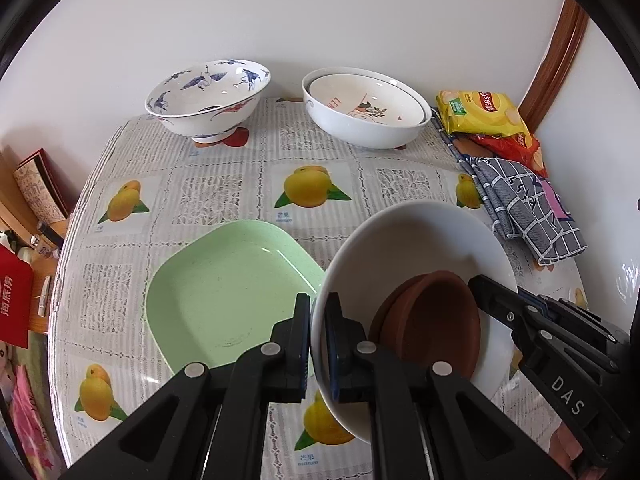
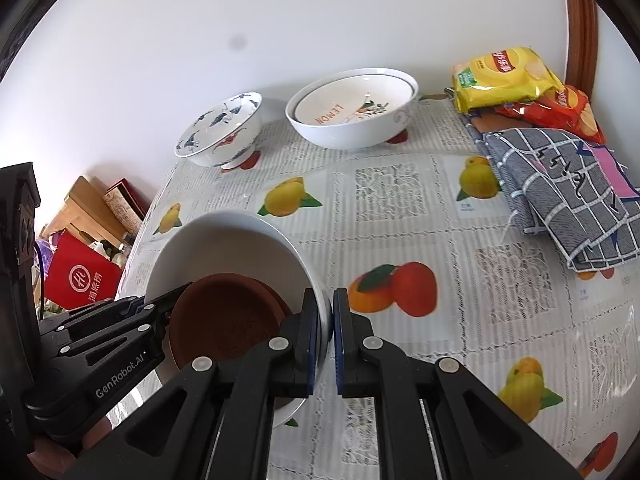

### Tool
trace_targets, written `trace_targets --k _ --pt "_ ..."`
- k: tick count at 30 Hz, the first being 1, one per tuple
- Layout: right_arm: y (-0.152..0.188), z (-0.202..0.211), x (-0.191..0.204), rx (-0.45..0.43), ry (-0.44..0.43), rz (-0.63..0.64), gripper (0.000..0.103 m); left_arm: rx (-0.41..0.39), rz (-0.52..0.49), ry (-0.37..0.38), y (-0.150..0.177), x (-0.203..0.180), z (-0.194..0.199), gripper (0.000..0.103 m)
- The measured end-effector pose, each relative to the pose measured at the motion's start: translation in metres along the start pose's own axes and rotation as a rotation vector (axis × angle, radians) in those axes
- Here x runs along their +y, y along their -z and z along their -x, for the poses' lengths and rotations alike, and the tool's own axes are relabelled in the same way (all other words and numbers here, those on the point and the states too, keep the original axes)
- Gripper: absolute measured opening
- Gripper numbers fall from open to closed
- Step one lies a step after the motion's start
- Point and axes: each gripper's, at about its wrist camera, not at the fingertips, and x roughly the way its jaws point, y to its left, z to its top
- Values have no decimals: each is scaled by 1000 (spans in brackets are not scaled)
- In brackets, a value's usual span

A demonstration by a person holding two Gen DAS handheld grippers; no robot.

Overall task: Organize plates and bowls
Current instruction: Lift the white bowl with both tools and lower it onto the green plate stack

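A white bowl [image 1: 404,240] holds two nested brown saucers [image 1: 436,320]. My left gripper [image 1: 318,344] is shut on the bowl's left rim. My right gripper [image 2: 326,340] is shut on the bowl's right rim [image 2: 320,300]; the brown saucers [image 2: 228,320] show inside. The bowl is tilted and held above the table. A light green square plate [image 1: 224,296] lies on the table left of the bowl. A blue-patterned bowl [image 1: 208,96] and a white bowl with a lemon-print bowl nested inside [image 1: 364,112] stand at the back.
Yellow and red chip bags [image 1: 480,114] and a folded grey checked cloth [image 1: 524,208] lie at the right edge. The fruit-print tablecloth [image 1: 208,196] covers the table. A wall runs behind. Boxes and a red bag [image 2: 80,276] sit beyond the left edge.
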Motion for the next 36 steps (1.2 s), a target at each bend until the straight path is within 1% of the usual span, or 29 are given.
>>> trace_targets --k 8,21,28,33,36 --pt "-9 -16 33 8 -20 45 7 -6 46 -23 -5 35 1 8" --pt "-11 -57 80 62 -66 104 8 23 133 -68 1 87 -11 8" --pt "-10 -79 88 101 -60 116 8 55 153 -62 5 101 -27 8" --pt "-7 -92 87 130 -40 116 8 75 162 -48 9 103 -40 7" --pt "-7 -98 83 142 -38 108 8 74 163 -42 9 103 -44 7"
